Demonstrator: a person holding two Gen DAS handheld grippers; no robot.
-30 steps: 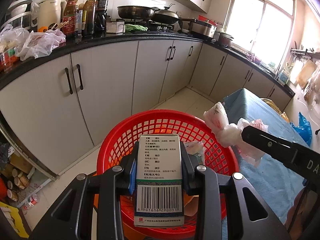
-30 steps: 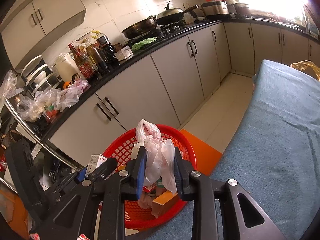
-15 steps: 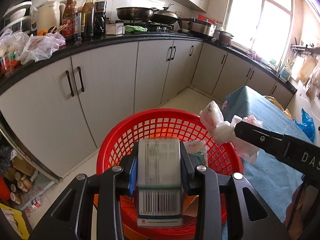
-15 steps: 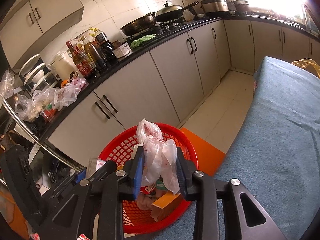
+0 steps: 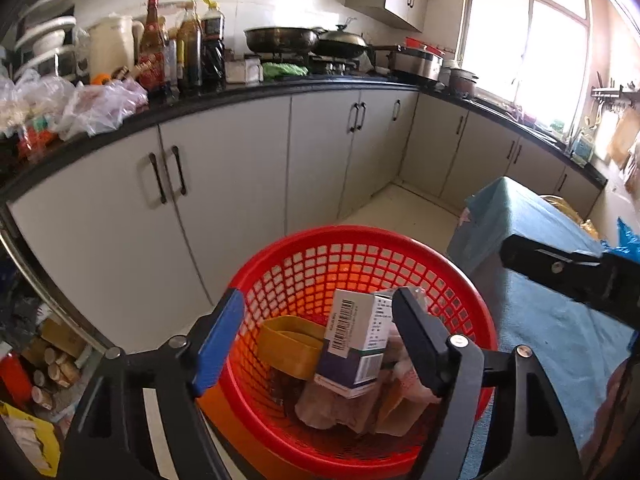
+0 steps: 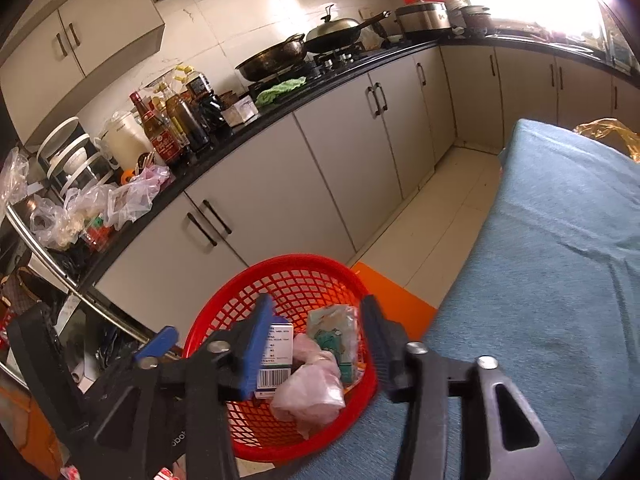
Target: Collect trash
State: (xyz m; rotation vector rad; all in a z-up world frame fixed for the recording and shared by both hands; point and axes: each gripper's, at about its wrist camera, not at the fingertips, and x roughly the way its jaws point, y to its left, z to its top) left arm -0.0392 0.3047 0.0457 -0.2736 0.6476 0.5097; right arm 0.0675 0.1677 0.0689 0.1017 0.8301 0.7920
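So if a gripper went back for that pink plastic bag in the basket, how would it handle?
The pink plastic bag looks crumpled and thin, so probably floppy and light. It would likely deform between the fingers, not resist. Lying loose in the red basket, it may snag neighbouring trash.

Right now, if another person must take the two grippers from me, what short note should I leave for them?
Left gripper: open, holds nothing, above the red basket.
Right gripper: open, holds nothing, also above the basket.
Medicine box: inside the basket, tilted on the other trash.
Pink plastic bag: inside the basket, by the near rim.
Also in the basket: a yellow container and a green packet.
Done: both items are in the basket.
Left: on the blue tablecloth, only a yellow plastic bag shows at the far end; check whether it is trash.
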